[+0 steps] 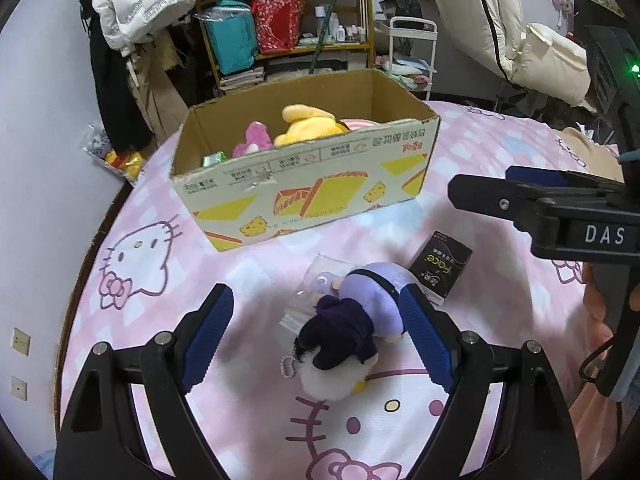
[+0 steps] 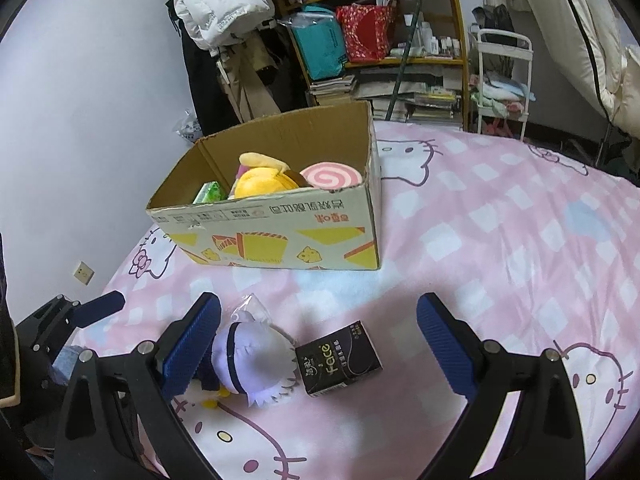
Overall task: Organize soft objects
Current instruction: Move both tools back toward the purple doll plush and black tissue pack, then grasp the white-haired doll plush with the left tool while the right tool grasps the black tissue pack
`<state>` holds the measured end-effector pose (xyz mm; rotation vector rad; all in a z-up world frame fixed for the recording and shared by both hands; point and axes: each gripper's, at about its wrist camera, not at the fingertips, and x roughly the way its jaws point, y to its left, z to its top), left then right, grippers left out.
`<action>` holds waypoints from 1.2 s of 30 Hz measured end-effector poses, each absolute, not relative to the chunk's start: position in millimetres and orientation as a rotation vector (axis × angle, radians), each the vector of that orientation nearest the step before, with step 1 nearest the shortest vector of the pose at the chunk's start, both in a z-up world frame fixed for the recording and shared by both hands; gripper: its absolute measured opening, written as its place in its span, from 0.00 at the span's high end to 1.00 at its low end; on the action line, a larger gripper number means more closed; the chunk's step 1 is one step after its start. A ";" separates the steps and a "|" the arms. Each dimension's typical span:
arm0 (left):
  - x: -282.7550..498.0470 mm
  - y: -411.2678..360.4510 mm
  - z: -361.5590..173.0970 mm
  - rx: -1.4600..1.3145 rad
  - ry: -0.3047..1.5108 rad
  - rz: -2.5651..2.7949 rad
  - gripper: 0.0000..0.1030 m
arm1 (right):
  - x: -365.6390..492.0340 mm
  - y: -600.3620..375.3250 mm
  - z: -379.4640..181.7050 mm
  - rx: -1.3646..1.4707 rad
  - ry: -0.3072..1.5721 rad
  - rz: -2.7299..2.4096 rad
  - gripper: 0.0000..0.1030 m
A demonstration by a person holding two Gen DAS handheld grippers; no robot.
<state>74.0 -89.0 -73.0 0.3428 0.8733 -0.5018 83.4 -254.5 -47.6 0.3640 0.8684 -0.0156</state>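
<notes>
A purple and white plush doll (image 1: 352, 320) with a bead chain lies on the pink bed sheet, between the open fingers of my left gripper (image 1: 316, 336); the jaws stand apart and do not touch it. The doll also shows in the right wrist view (image 2: 248, 368), beside the left finger of my open, empty right gripper (image 2: 320, 344). A black "Face" tissue pack (image 1: 440, 266) (image 2: 338, 358) lies right of the doll. The cardboard box (image 1: 308, 184) (image 2: 276, 232) behind holds a yellow plush (image 1: 308, 124) (image 2: 260, 180), a pink plush (image 1: 254, 138) and a pink swirl cushion (image 2: 332, 178).
A clear plastic bag (image 1: 320, 276) lies under the doll. The right gripper shows at the right of the left wrist view (image 1: 560, 208). Beyond the bed stand a cluttered shelf (image 1: 288, 28), hanging coats (image 1: 136, 8) and a white cart (image 2: 504, 80). The bed's left edge runs by the wall.
</notes>
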 end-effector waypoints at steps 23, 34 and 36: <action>73.2 -134.9 -121.8 0.489 0.986 -0.595 0.18 | 106.6 -267.9 -112.8 0.484 1.117 -0.029 0.00; 82.5 -140.6 -139.0 0.521 1.026 -0.556 0.16 | 108.7 -258.7 -134.8 0.433 1.214 -0.021 0.06; 84.5 -140.8 -141.5 0.522 1.030 -0.550 0.15 | 108.6 -258.3 -136.3 0.433 1.222 -0.019 0.06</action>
